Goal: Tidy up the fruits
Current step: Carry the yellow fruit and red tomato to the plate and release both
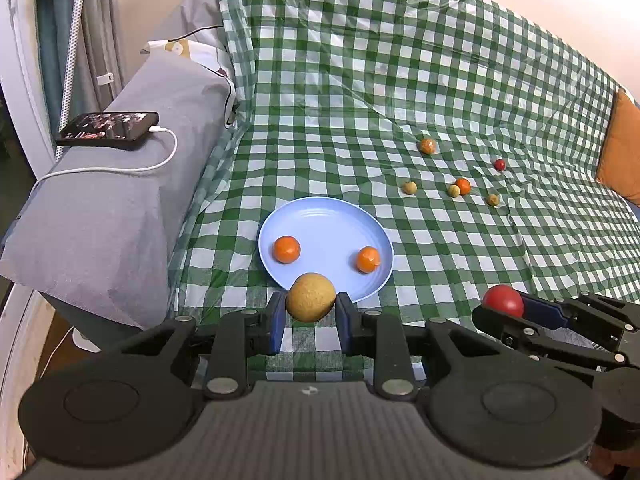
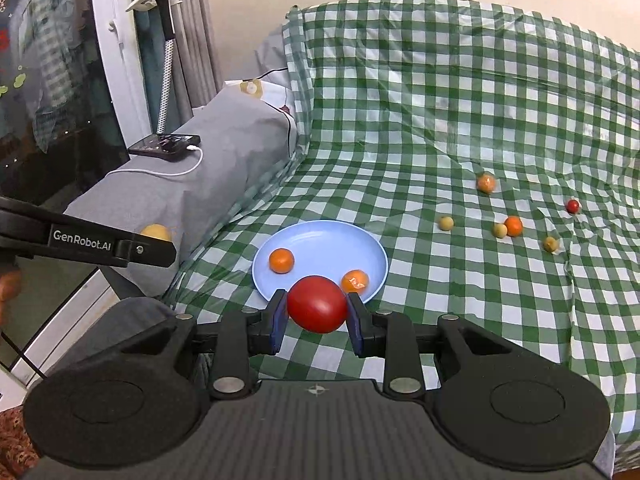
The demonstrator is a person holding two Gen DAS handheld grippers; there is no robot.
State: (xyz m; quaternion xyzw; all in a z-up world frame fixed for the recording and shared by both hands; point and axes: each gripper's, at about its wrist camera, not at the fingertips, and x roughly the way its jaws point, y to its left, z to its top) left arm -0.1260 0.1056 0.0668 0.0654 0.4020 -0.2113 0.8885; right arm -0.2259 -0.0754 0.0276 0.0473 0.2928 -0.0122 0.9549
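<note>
A green-and-white checked cloth point(image 1: 400, 92) covers a sofa, with a phone point(image 1: 108, 130) charging on the grey armrest left of the blue plate point(image 1: 320, 216), which holds two oranges point(image 1: 286, 249) point(image 1: 368, 259). The left claw point(image 1: 311, 314) is clamped on a tan round fruit point(image 1: 311, 297) at the plate's near rim, and the right claw point(image 2: 317, 316) grips a red tomato point(image 2: 317, 303) there too. Right of the plate and beyond it, six small fruits point(image 1: 463, 186) lie scattered on the cloth.
</note>
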